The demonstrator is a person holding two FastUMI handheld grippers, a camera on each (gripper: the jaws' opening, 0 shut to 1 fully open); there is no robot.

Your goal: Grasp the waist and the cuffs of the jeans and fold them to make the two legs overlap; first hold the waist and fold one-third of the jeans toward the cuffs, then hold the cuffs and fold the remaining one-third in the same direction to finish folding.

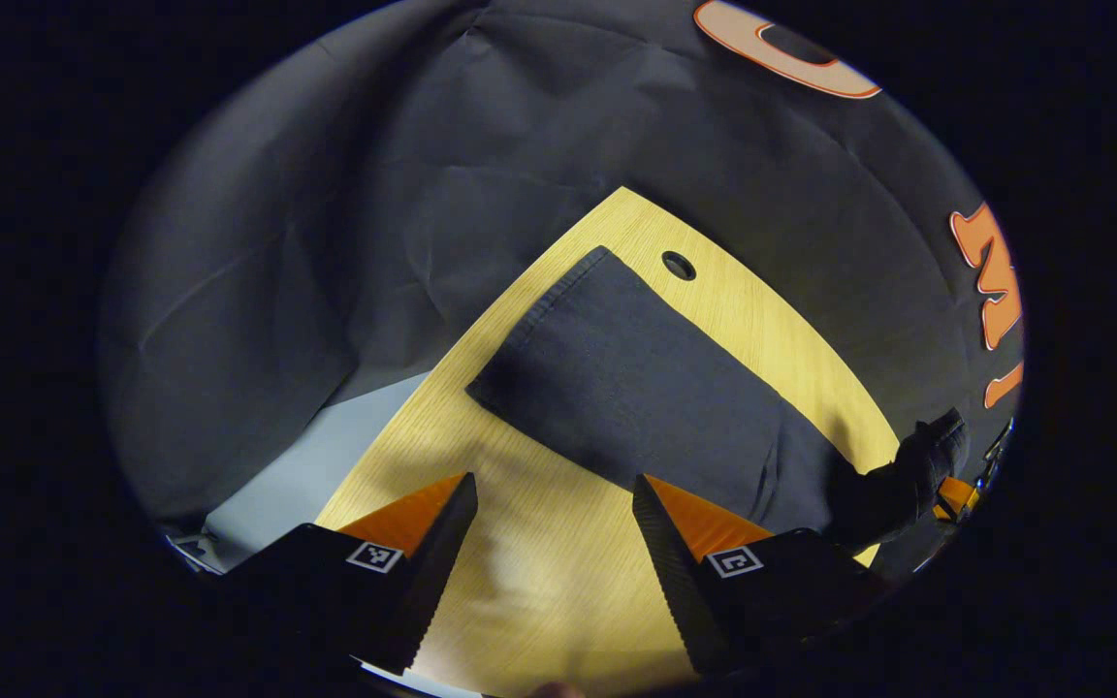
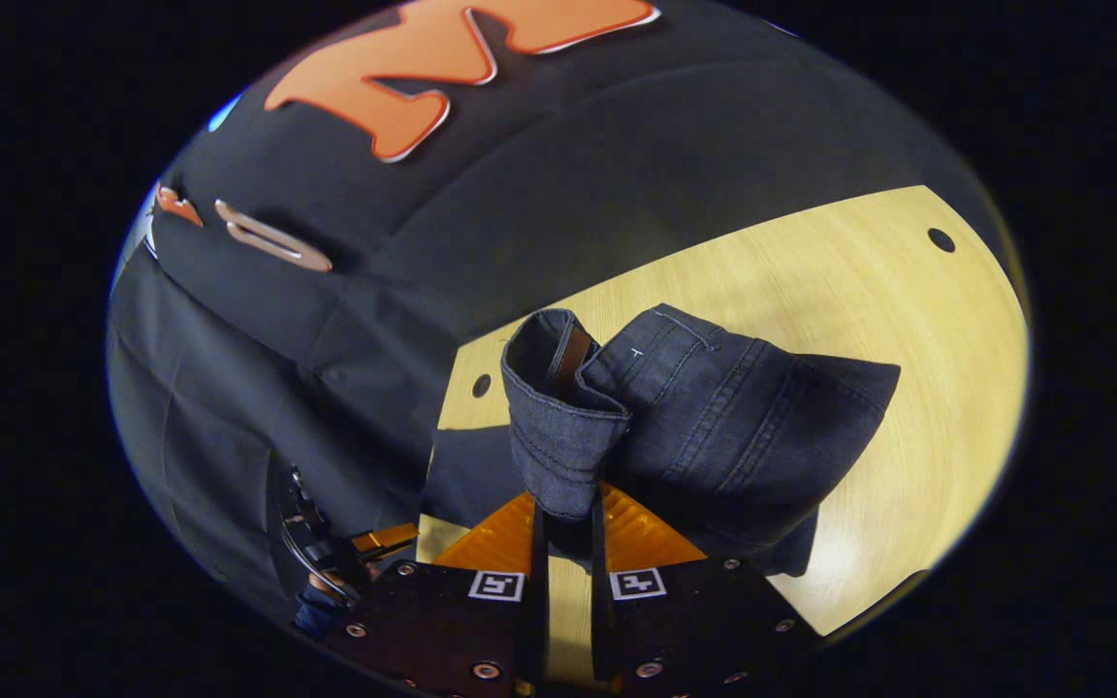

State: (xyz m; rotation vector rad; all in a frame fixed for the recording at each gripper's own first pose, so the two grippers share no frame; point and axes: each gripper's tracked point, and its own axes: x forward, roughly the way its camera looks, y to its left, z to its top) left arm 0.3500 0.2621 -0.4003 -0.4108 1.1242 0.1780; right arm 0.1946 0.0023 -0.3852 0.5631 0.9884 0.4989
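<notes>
Dark blue jeans (image 1: 636,378) lie on the wooden table (image 1: 520,591), legs overlapped, the cuff end pointing to the far corner. My left gripper (image 1: 554,480) hovers open above bare wood, just short of the leg's near edge, holding nothing. At the right of that view the waist end (image 1: 908,475) is bunched and raised. In the right gripper view my right gripper (image 2: 566,514) is shut on the folded waistband (image 2: 558,427). It holds the waistband above the table (image 2: 908,291), and the seat of the jeans (image 2: 743,417) drapes off to the right.
Black cloth walls close in the table on its far sides. A round hole (image 1: 679,265) sits in the tabletop near the cuff, with more holes (image 2: 941,238) along the table's edge. A pale floor (image 1: 297,475) shows beyond the table's left edge.
</notes>
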